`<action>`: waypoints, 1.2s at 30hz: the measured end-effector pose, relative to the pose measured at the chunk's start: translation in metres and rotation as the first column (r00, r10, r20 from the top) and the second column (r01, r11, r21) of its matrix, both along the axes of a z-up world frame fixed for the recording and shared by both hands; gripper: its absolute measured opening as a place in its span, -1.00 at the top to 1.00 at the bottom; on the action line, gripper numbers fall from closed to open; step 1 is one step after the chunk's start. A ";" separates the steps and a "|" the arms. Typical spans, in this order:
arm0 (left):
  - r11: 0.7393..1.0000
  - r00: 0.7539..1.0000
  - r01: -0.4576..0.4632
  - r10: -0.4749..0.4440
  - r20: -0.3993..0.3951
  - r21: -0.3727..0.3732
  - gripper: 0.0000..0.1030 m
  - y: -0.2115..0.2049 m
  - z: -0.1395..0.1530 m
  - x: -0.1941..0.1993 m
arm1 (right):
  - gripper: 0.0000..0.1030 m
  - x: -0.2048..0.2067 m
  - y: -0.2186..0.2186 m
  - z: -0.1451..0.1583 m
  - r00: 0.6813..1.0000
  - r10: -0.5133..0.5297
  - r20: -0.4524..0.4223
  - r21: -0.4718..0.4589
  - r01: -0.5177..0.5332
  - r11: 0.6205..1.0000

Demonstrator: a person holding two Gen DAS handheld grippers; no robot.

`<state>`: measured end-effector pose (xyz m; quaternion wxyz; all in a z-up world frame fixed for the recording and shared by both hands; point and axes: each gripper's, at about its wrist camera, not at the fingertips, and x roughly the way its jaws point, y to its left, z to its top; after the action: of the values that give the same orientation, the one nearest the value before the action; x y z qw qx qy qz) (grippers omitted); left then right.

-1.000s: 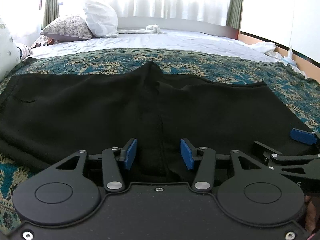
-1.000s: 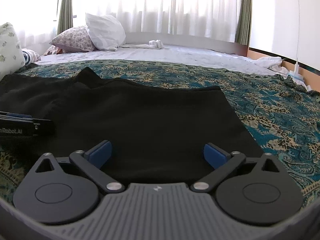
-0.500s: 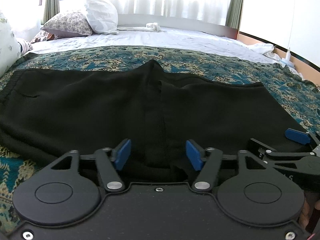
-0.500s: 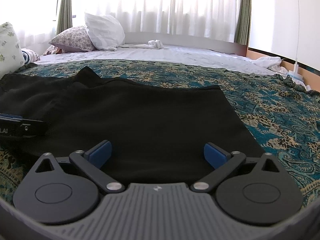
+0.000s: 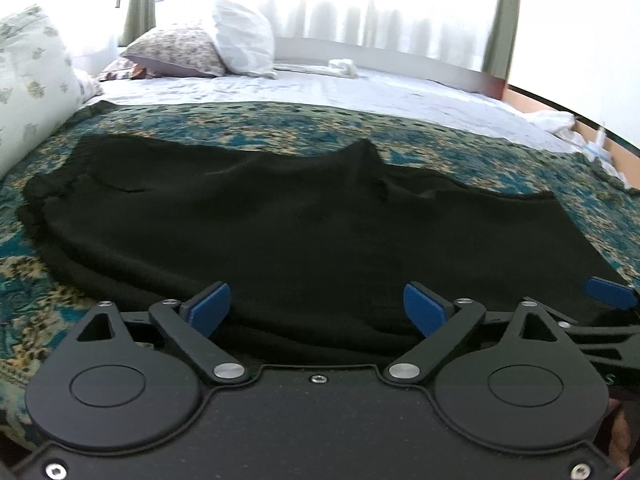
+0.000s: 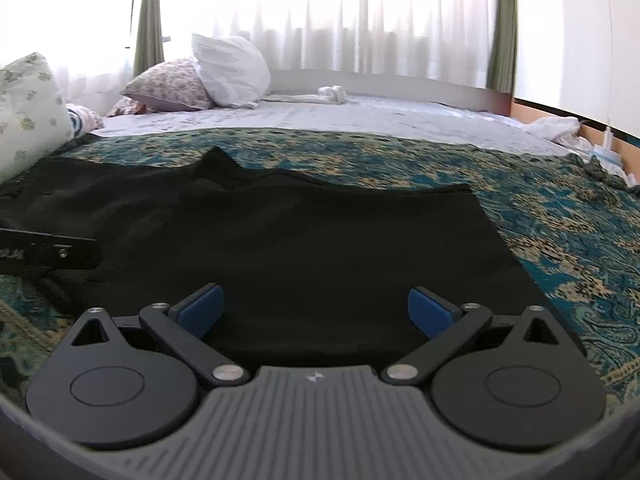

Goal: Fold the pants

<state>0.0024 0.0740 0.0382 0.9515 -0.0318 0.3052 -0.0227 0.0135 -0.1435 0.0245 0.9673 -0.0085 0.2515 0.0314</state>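
On the near edge of the bed's teal paisley bedspread, black fabric pants lie flat; left hand-held gripper and right hand-held gripper both spread wide, blue pads low over the pants' near hem, pinching nothing

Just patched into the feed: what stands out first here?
The black pants lie spread across the patterned teal bedspread, filling the middle of both views. The left gripper and right gripper sit open at the near edge. Behind, a white pillow stands against the bright curtains.
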 end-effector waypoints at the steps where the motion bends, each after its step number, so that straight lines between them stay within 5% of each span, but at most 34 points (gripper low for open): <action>1: 1.000 1.000 -0.010 0.010 -0.002 0.000 -0.84 0.004 -0.001 0.000 | -1.00 0.000 0.003 0.000 1.000 0.007 0.003 -0.002 -0.007 1.000; 6: 0.999 0.999 -0.032 0.032 -0.025 -0.024 -0.85 0.019 -0.010 0.002 | -1.00 0.004 0.022 -0.001 0.999 0.038 0.001 0.007 -0.038 0.999; 13: 0.997 0.999 -0.052 0.051 0.003 0.062 -0.82 0.017 -0.011 -0.002 | -1.00 0.014 0.047 -0.002 0.998 0.068 -0.004 0.018 -0.068 0.998; 20: 0.988 0.984 -0.157 0.157 0.082 -0.014 -0.97 0.060 0.002 -0.006 | -1.00 0.020 0.057 -0.011 0.997 0.080 -0.019 -0.002 -0.080 0.997; 26: 0.927 0.925 -0.365 0.371 0.086 -0.084 -0.99 0.123 0.002 0.010 | -1.00 0.020 0.055 -0.011 0.996 0.084 -0.019 0.005 -0.084 0.996; 31: 0.838 0.837 -0.533 0.542 0.072 -0.116 -0.99 0.172 -0.008 0.035 | -1.00 0.020 0.056 -0.011 0.996 0.084 -0.021 0.006 -0.084 0.996; 36: 0.756 0.788 -0.599 0.615 -0.028 -0.264 -0.99 0.216 -0.022 0.059 | -1.00 0.018 0.054 -0.007 0.996 0.089 -0.013 0.018 -0.089 0.996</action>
<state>0.0611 0.2897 0.0160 0.9035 -0.2520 0.2440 0.2463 0.0319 -0.0896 0.0177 0.9632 -0.0111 0.2573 0.0766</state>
